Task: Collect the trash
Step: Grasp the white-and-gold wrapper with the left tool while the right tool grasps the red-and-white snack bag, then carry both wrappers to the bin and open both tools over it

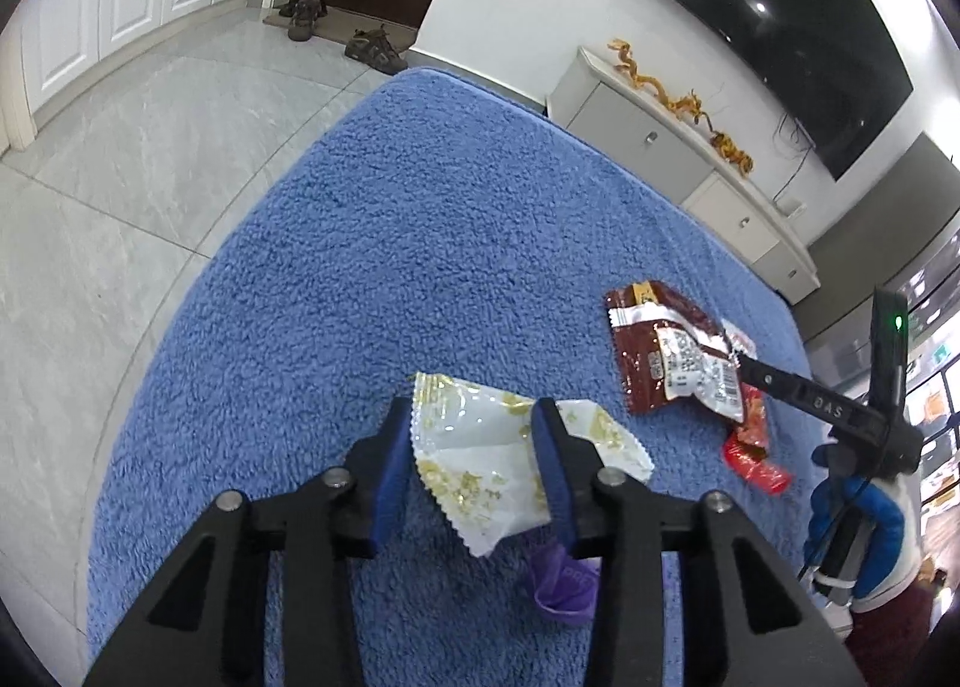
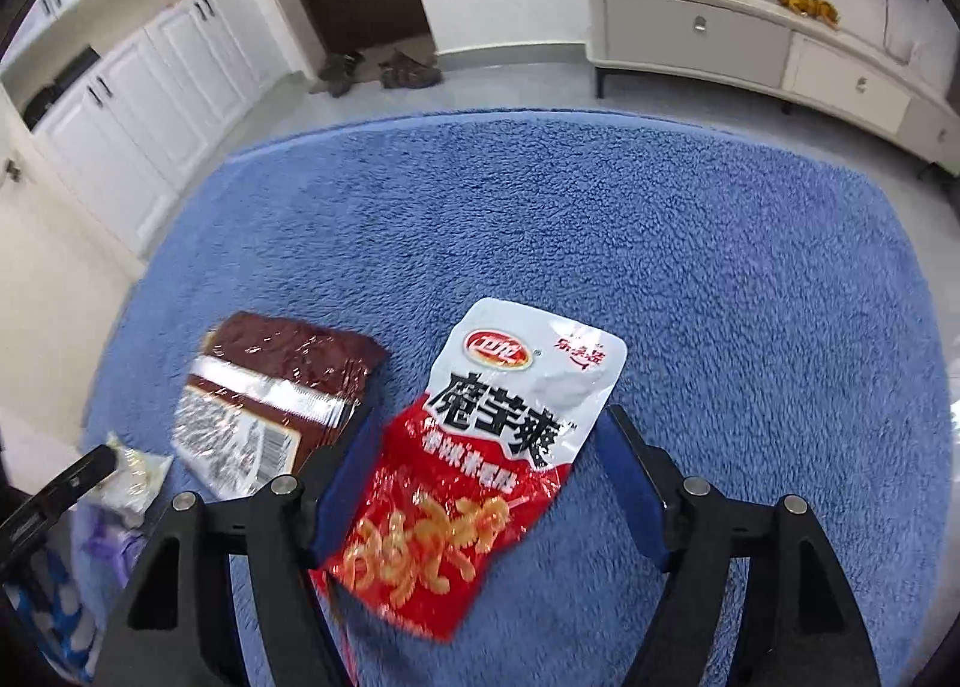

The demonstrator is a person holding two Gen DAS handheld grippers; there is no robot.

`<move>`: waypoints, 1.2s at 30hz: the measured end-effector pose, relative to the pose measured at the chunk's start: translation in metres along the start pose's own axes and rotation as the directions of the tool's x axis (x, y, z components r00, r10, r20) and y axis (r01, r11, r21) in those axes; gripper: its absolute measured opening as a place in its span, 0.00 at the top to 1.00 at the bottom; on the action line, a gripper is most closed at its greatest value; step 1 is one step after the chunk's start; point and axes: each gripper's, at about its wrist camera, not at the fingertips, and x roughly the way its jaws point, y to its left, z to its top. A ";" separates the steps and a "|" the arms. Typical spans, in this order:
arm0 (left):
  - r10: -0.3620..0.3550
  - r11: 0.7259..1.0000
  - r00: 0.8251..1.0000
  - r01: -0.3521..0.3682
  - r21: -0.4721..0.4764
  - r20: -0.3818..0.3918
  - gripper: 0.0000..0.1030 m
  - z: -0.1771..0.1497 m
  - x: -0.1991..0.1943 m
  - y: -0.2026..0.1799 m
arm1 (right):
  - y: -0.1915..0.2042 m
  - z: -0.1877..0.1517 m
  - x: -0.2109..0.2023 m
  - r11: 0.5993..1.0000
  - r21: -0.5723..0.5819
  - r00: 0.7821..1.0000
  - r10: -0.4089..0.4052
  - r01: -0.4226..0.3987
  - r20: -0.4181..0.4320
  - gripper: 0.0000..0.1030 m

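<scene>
Down on the fluffy blue pile rug (image 1: 420, 243), the left gripper (image 1: 474, 465) has its blue-padded fingers (image 1: 393, 471) on either side of a crinkled white wrapper with gold print (image 1: 480, 483). The pads meet the wrapper's edges, and its foil buckles between them, so the jaws are clamped on it at a narrow setting. Just below the wrapper, partly hidden by the right-hand finger, lies a small crumpled purple scrap (image 1: 561, 591).

Off to the right in that view, a flat dark-brown snack packet with a white barcode label (image 1: 666, 351) lies on the rug, with a red crumpled piece (image 1: 753, 453) just beside it. A gloved hand in blue and white (image 1: 858, 525) holds the other tool there.

Seen from the right wrist, the right gripper (image 2: 486, 483) stands wide, its blue pads (image 2: 630, 483) well apart. A red-and-white snack pouch with bold black lettering (image 2: 486, 447) lies flat on the rug between them; the left pad is at the pouch's edge, while the right pad is clear of it, so nothing is gripped. The brown packet (image 2: 276, 393) lies just left of the pouch, and the white wrapper (image 2: 135, 477) shows at the far left edge.

Beyond the rug stand a long grey-and-white low cabinet (image 2: 750, 45) and white panelled cupboards (image 2: 138, 111).
</scene>
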 end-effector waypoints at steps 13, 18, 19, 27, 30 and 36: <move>0.009 1.000 1.000 -0.008 -0.015 0.016 0.99 -0.006 -0.008 -0.002 | 0.021 -0.014 -0.006 0.989 -0.140 0.999 -0.049 0.049 0.008 0.68; -0.011 1.000 0.999 0.012 -0.024 0.048 0.99 -0.006 -0.025 -0.009 | 0.015 -0.024 -0.015 0.991 -0.132 0.999 0.034 -0.032 0.013 0.78; -0.013 1.000 0.998 0.014 -0.022 0.057 0.99 -0.006 -0.029 -0.012 | 0.012 -0.028 -0.019 0.991 -0.126 0.999 0.049 -0.047 0.015 0.79; -0.029 1.000 0.994 0.029 -0.001 0.101 1.00 -0.009 -0.060 -0.031 | -0.016 -0.062 -0.065 0.989 -0.097 0.990 0.119 -0.111 0.077 0.79; -0.040 0.999 0.992 0.038 0.019 0.119 1.00 -0.011 -0.073 -0.044 | -0.026 -0.073 -0.085 0.988 -0.086 0.984 0.134 -0.125 0.114 0.79; -0.047 0.997 0.990 0.038 0.066 0.135 1.00 -0.017 -0.092 -0.073 | -0.046 -0.102 -0.123 0.990 -0.072 0.976 0.134 -0.123 0.173 0.79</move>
